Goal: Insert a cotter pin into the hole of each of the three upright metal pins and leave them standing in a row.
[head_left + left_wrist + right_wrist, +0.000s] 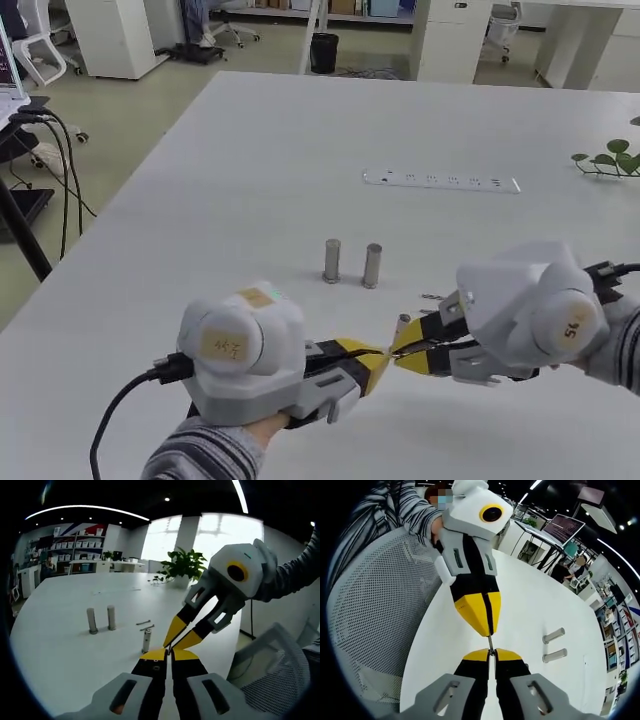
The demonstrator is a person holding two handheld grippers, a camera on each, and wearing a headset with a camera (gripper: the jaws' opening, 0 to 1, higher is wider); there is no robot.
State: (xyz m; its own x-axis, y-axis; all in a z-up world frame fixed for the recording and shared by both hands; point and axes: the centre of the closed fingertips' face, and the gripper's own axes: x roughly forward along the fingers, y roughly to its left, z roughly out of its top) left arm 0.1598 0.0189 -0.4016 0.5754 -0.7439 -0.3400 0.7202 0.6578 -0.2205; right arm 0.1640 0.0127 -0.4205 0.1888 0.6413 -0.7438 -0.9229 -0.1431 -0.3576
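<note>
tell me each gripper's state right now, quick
left gripper: closed, pinching one end of the cotter pin
right gripper: closed, pinching the other end

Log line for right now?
left gripper: shut on cotter pin | right gripper: shut on it too | metal pins: three upright

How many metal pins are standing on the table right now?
3. One metal pin and a second pin stand side by side mid-table; the third pin stands apart, just beyond the tips of the right hand-held gripper.
</note>
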